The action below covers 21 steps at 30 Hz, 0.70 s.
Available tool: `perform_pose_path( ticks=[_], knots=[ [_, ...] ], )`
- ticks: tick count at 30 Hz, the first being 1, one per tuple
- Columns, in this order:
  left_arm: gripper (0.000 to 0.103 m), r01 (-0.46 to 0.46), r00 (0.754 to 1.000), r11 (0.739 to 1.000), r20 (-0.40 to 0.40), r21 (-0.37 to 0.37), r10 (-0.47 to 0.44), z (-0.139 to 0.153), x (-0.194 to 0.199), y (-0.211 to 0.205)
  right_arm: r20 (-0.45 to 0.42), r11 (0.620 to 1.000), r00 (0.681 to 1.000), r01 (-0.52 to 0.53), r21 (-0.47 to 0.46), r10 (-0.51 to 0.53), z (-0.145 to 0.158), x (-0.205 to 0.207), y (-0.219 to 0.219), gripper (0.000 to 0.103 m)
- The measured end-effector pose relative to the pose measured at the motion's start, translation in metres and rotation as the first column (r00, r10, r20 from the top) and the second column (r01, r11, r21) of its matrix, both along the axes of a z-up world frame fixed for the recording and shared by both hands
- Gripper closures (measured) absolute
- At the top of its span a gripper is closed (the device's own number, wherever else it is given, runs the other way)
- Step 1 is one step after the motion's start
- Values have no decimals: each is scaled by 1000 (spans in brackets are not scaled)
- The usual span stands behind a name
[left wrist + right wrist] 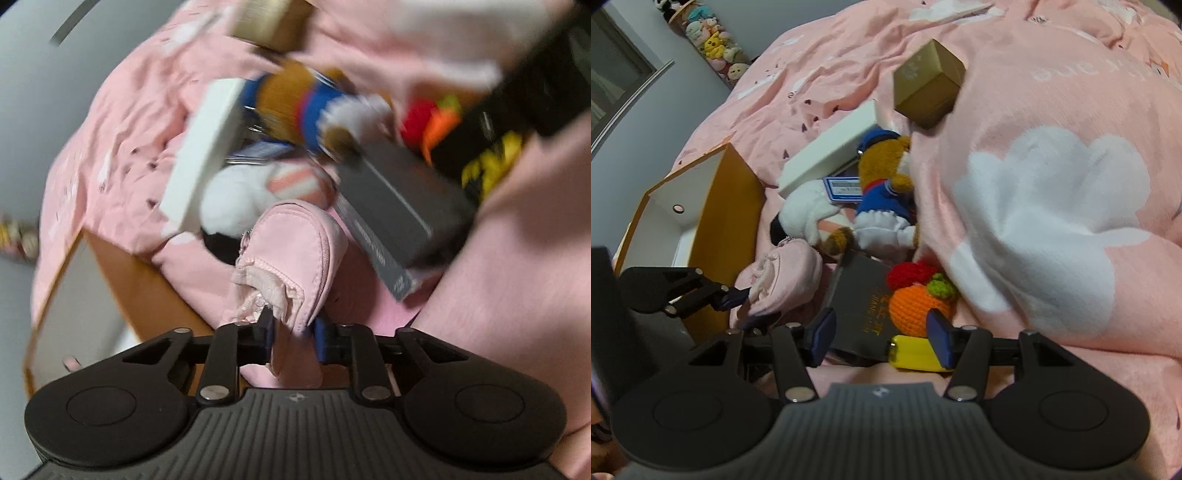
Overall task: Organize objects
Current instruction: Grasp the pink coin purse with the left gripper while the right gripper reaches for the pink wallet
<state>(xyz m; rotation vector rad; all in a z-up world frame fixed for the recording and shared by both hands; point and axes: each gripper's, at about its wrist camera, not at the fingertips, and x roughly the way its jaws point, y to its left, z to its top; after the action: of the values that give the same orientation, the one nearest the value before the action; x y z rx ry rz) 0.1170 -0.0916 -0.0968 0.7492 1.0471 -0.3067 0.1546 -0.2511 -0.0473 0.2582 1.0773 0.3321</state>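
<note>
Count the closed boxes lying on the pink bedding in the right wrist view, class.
3. The gold box sits highest on the bedding, the long white box leans above the plush toys, and the black box lies nearest the right tool. More may be hidden beneath the blanket.

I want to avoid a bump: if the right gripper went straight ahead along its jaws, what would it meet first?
Probably the dark box with gold lettering, which lies between the open jaws of the right gripper; the orange crocheted fruit sits right beside that line. Depth is hard to judge.

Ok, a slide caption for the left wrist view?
Left gripper shut on the pink pouch amid toys and boxes on a pink bedspread.
</note>
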Motion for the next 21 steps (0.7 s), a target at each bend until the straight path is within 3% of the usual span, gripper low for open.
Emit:
perform_pose_path(
  ticks=[3, 6, 7, 9, 11, 17, 21],
  knots=[
    [83, -111, 994, 978, -7, -178, 111, 26, 4, 19, 17, 1000, 999, -28, -8, 28, 4, -1, 6, 47],
    [85, -212, 976, 912, -39, -351, 212, 51, 2, 38, 27, 997, 997, -75, -11, 75, 7, -1, 14, 49],
    [85, -247, 968, 878, -61, -410, 244, 61, 1, 43, 32, 996, 995, -93, -14, 94, 9, 0, 18, 50],
    [85, -308, 949, 786, -110, -536, 296, 82, -1, 61, 38, 990, 989, -140, -30, 141, 12, 1, 27, 52],
    [85, -338, 936, 709, -138, -619, 325, 102, -11, 70, 37, 980, 980, -194, -38, 195, 15, 4, 38, 52],
    [85, -399, 891, 538, -176, -743, 418, 138, -28, 115, -24, 938, 944, -330, -105, 329, 3, 21, 83, 49],
    [85, -451, 841, 482, -177, -752, 511, 142, -39, 150, -58, 901, 919, -394, -183, 390, -10, 33, 117, 40]
  ],
)
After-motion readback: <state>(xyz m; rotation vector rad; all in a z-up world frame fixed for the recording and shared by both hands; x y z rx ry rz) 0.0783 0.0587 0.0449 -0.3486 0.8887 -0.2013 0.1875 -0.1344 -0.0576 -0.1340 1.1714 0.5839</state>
